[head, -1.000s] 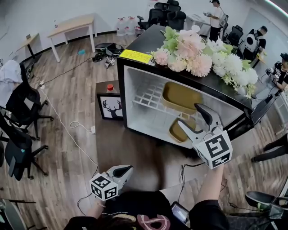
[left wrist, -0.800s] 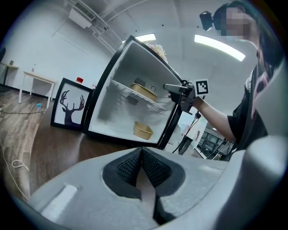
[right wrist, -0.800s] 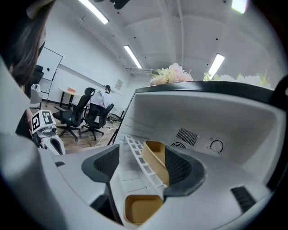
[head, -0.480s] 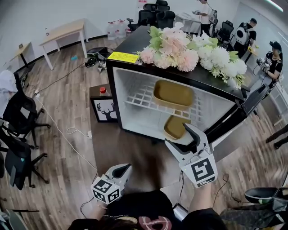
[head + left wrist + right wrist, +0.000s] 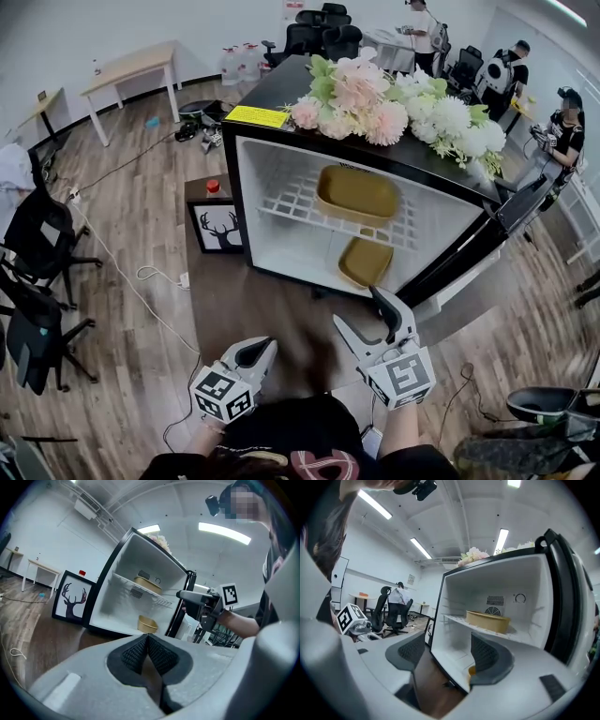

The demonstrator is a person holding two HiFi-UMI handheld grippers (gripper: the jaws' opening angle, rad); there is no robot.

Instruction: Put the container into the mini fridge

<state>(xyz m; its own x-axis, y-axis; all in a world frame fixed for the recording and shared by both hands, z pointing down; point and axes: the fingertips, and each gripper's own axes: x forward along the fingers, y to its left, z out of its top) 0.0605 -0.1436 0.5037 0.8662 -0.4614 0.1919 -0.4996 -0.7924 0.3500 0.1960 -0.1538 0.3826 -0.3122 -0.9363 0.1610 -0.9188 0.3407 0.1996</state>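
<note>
Head view shows the container (image 5: 366, 263) lying on the floor of the mini fridge (image 5: 281, 216), at 12 o'clock from the right gripper (image 5: 356, 307), whose jaws stand apart and empty. The left gripper (image 5: 251, 352) is clenched on nothing. Probably only the door (image 5: 487, 234), at 2 o'clock, remains: push its outer edge.

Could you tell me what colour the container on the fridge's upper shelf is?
The rectangular container is mustard yellow; head view shows it best.
</note>
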